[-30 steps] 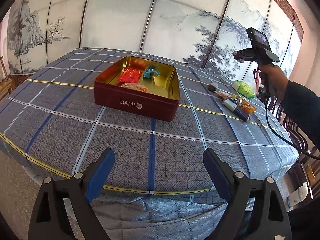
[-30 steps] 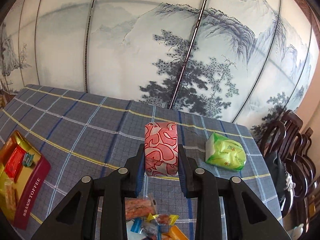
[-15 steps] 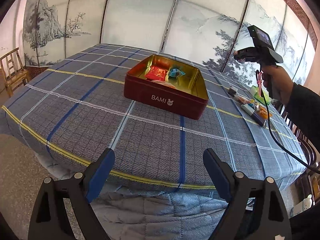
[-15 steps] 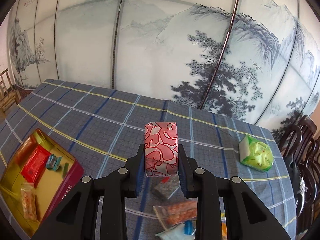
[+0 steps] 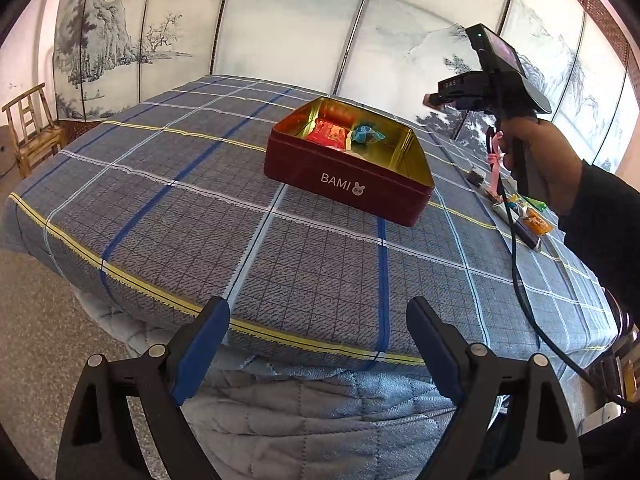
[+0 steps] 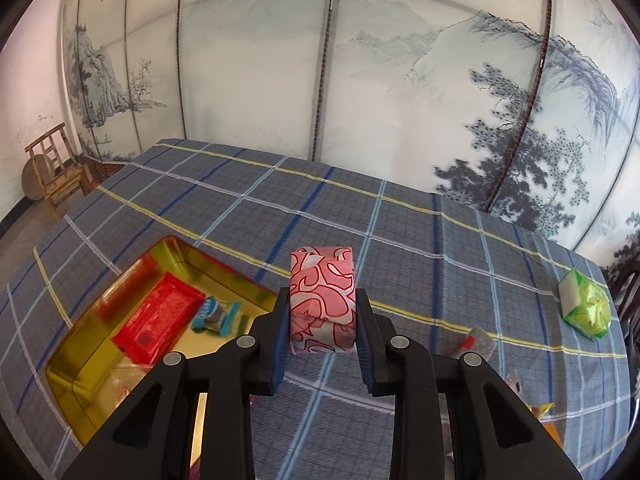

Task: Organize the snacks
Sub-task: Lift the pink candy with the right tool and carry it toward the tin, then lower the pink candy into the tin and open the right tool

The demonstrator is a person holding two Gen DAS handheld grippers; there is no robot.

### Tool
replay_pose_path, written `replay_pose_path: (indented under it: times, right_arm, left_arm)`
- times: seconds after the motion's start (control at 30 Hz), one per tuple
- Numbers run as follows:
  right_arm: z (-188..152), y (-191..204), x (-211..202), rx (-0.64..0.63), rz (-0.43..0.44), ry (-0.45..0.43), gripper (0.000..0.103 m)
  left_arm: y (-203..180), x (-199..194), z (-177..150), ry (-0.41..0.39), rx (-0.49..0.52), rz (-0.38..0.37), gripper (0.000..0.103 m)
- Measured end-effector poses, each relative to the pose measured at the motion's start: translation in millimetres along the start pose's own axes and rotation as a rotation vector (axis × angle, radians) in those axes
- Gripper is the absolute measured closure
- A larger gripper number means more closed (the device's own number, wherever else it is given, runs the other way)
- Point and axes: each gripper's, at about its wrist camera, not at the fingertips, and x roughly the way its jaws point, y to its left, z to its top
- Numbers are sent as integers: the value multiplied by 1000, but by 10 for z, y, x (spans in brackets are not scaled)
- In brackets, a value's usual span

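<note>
Now the left hand-held gripper hangs open and empty over the near edge of the bench. Further right stands the red tin, with a red packet and a blue candy inside. At the right, the right hand-held gripper is closed on a pink patterned snack, held above the bench just beside the tin; a green packet lies well apart.

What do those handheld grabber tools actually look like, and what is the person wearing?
Each gripper is a black plastic frame with round silver bolts and two fingers faced in blue padding. From the left view, the right gripper has a pistol-style handle, a small screen on top, a pink strap and a black cable trailing down. The person's sleeve is dark.
</note>
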Motion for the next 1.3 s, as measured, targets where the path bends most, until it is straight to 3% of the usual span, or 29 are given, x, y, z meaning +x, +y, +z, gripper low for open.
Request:
replay_pose_path:
  times: [0.37,0.47,0.6,0.67,0.7,0.73,0.8,0.9,1.0,1.07,1.17,1.2,1.27,1.3]
  right_arm:
    - [-194,515,-44,-69,109,13,73]
    - [-131,305,-96,-16,178,-3,73]
    - [22,-171,-172,20,74,-40,73]
    - [41,-383,-106,9,69,-6,73]
    - [0,-444,-9,-15,110,43,73]
    - [-84,-470,101,-42,171,97,73]
    - [-322,-447,264,-128,213,166,73]
    - [-618,-335,371,-241,295,177,73]
    - [-656,-257,482,-281,274,151,73]
    - [-593,-277,572,-264,324,156,73]
    - [-524,-297,647,-280,269,159,72]
    - [-512,-327,632,-262,263,155,68]
    - [-513,-404,586,-199,270,143,41]
    - [-525,-407,563,-185,273,133,21]
  left_arm:
    - [58,10,-11,2,-24,1,16]
    - [86,-15,-21,-7,-23,2,16]
    - [129,8,-44,-3,-44,-8,16]
    - [133,26,-51,3,-45,-13,16]
    - [131,34,-52,5,-42,-15,16]
    - [128,41,-48,6,-39,-15,16]
    - [119,51,-41,7,-33,-16,16]
    - [92,81,-41,21,-25,-13,16]
    - [42,92,-37,31,-12,-13,16]
    - [5,77,-30,28,1,-8,16]
    - [-21,27,-29,13,13,-10,15]
    - [-24,25,-35,9,15,-7,15]
    - [-23,68,-47,24,5,-10,15]
    - [-24,107,-50,39,-3,-15,15]
